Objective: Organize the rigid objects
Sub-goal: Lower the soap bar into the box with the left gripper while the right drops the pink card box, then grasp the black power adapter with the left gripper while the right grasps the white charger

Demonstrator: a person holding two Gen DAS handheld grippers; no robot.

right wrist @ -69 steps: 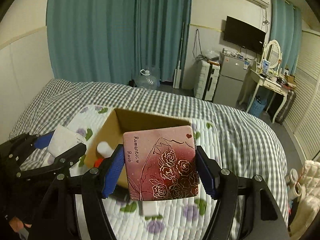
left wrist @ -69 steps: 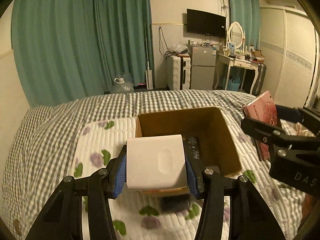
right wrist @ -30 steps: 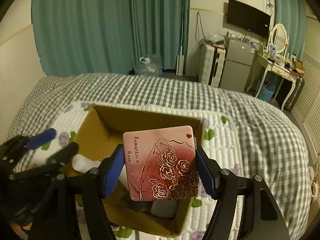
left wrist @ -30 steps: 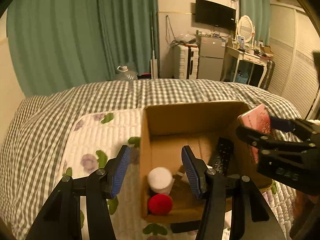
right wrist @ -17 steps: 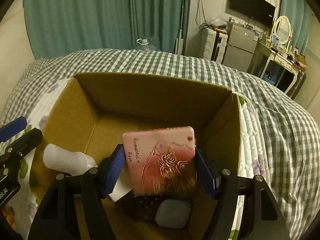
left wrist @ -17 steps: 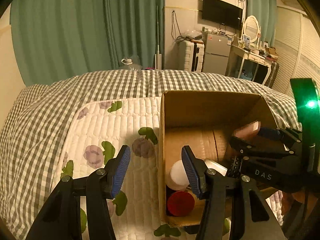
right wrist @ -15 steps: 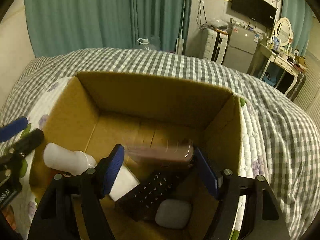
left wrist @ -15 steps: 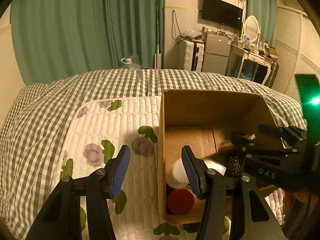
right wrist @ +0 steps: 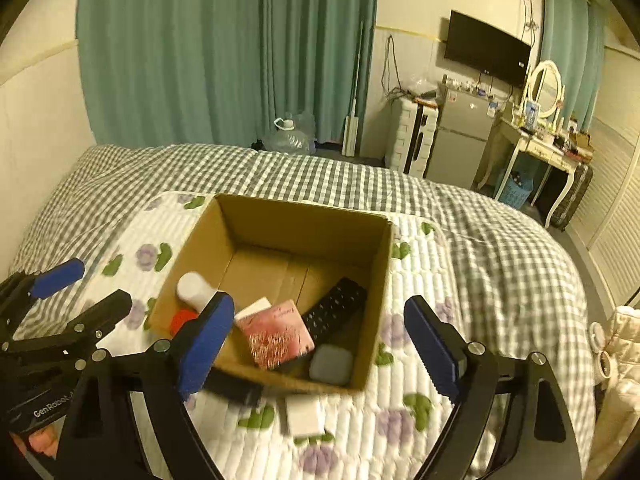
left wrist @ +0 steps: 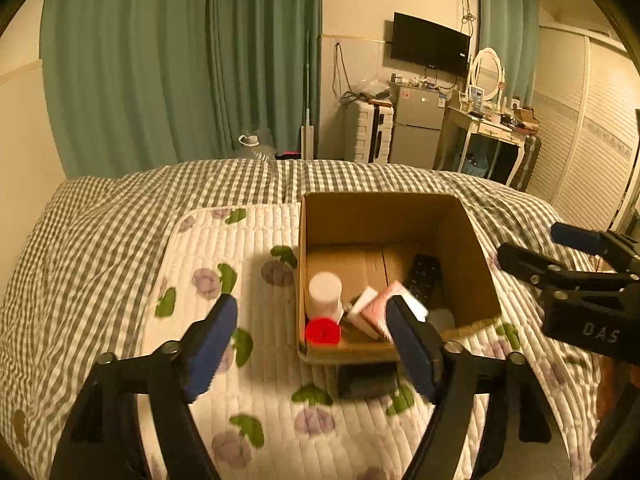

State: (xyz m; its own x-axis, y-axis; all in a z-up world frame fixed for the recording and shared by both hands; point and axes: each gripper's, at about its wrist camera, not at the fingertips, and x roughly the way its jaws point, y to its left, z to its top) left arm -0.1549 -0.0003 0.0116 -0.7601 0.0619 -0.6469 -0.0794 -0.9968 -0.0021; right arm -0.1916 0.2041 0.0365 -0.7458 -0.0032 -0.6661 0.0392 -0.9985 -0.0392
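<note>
An open cardboard box sits on the quilted mat on the bed. Inside lie a pink rose-print tin, a white box, a black remote, a white bottle, a red cap and a grey case. My left gripper is open and empty, in front of the box's near left corner. My right gripper is open and empty, above the box's near edge. A small white box and a dark object lie on the mat in front of the box.
The checked bed cover surrounds the floral mat. Green curtains, a water jug, a fridge and a dressing table stand beyond the bed. A white bundle lies at the right edge.
The left gripper dropped the white box into the carton and opened. The right gripper lowered the pink tin into the carton, let it go, then both pulled back and up.
</note>
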